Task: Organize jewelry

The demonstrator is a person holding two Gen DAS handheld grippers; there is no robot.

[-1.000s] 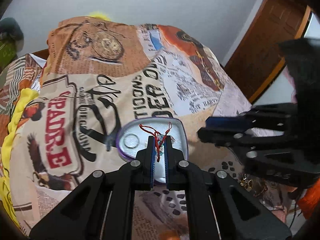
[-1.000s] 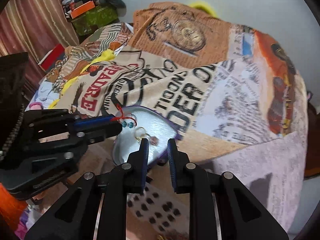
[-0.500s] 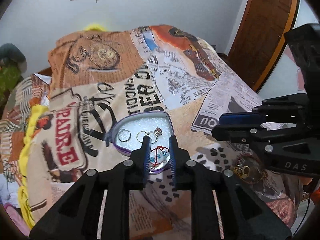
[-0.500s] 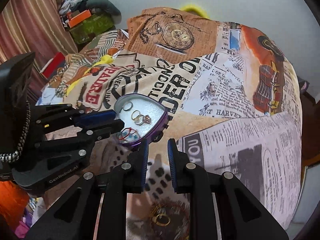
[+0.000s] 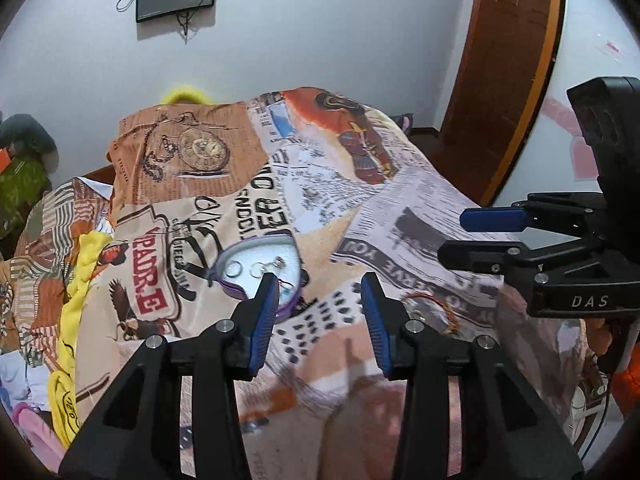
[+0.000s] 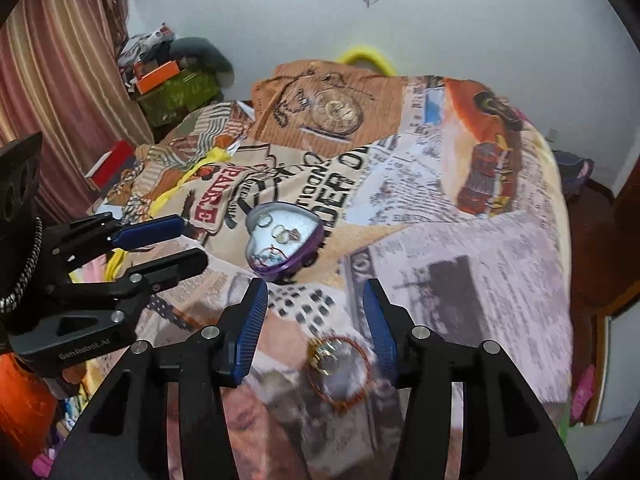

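Observation:
A purple heart-shaped tray (image 6: 310,246) lies on the printed bedspread; it also shows in the left wrist view (image 5: 234,250). It holds rings (image 6: 285,233) and a red string bracelet with blue beads (image 6: 270,255). A loose pile of gold rings and a thin orange bangle (image 6: 338,364) lies on the bed between my right gripper's fingers; it shows in the left wrist view (image 5: 434,308) too. My left gripper (image 5: 320,284) is open and empty, raised just near of the tray. My right gripper (image 6: 316,294) is open and empty above the pile.
The bedspread (image 6: 440,200) covers the whole bed. A yellow cloth (image 5: 86,276) lies along its left side. Boxes and clothes (image 6: 172,80) are stacked by the curtain. A wooden door (image 5: 508,64) stands to the right, with a floor drop at the bed's right edge.
My left gripper let go of the red string bracelet into the tray, opened wide and drew back. My right gripper opened and pulled back over the loose pile.

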